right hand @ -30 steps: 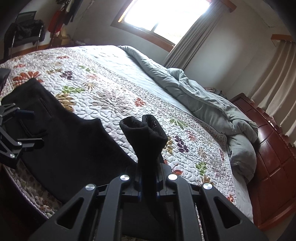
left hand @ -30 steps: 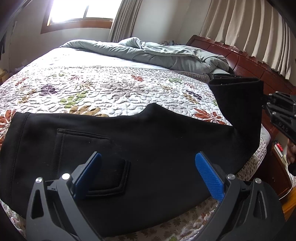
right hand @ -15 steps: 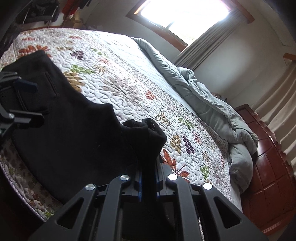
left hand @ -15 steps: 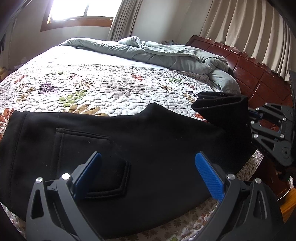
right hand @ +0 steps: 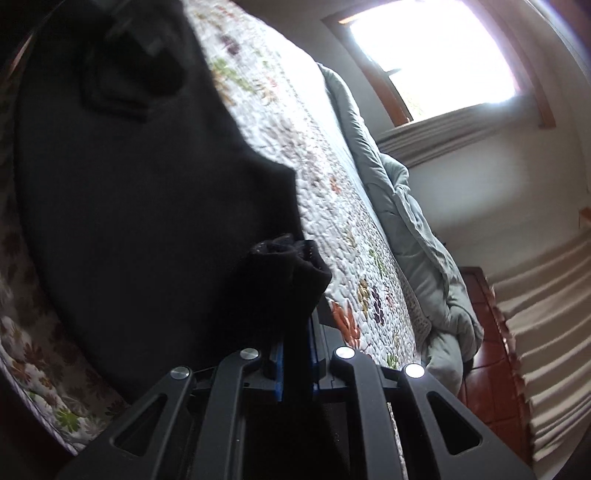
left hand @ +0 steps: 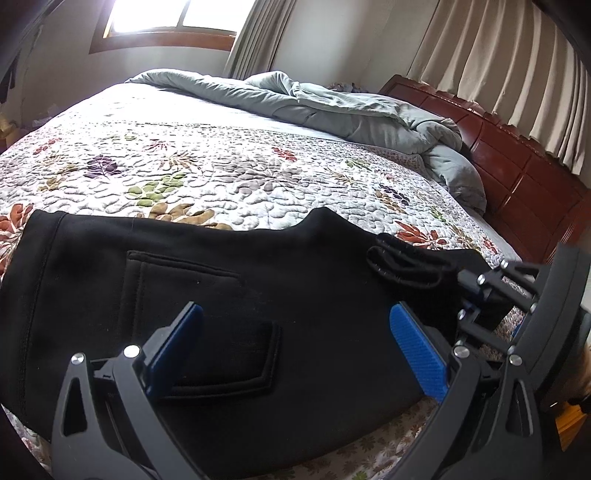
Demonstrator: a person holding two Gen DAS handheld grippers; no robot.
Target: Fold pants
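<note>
Where its two blue pads close together, the right gripper [right hand: 295, 363] is clamped on a bunched fold of the black pants [left hand: 229, 295], the pinched leg end [right hand: 288, 266] standing up beyond the jaws. Left gripper [left hand: 295, 339]: jaws spread wide, blue pads [left hand: 417, 354] clear of the fabric, nothing between them, poised above the pants near the pocket flap [left hand: 236, 354]. Pants: black, spread flat across the near edge of the bed, waist end toward the left of the left-wrist view, a stitched back pocket [left hand: 177, 288] showing; the gathered leg end, held by the right gripper [left hand: 476, 295], lies low over the right part of the pants, its folded layers [left hand: 406, 266] touching or just above the cloth beneath; which of the two cannot be told. Floral quilt [left hand: 207, 177]: white, leaf-patterned, directly under the pants and reaching beyond them. Grey duvet [left hand: 332, 107]: rumpled, on the far side of the quilt from the pants. Wooden headboard [left hand: 517, 177]: reddish-brown, beyond the duvet. Curtains [left hand: 498, 74]: pale, pleated, behind the headboard. Window [left hand: 166, 22]: bright, well beyond the pants.
</note>
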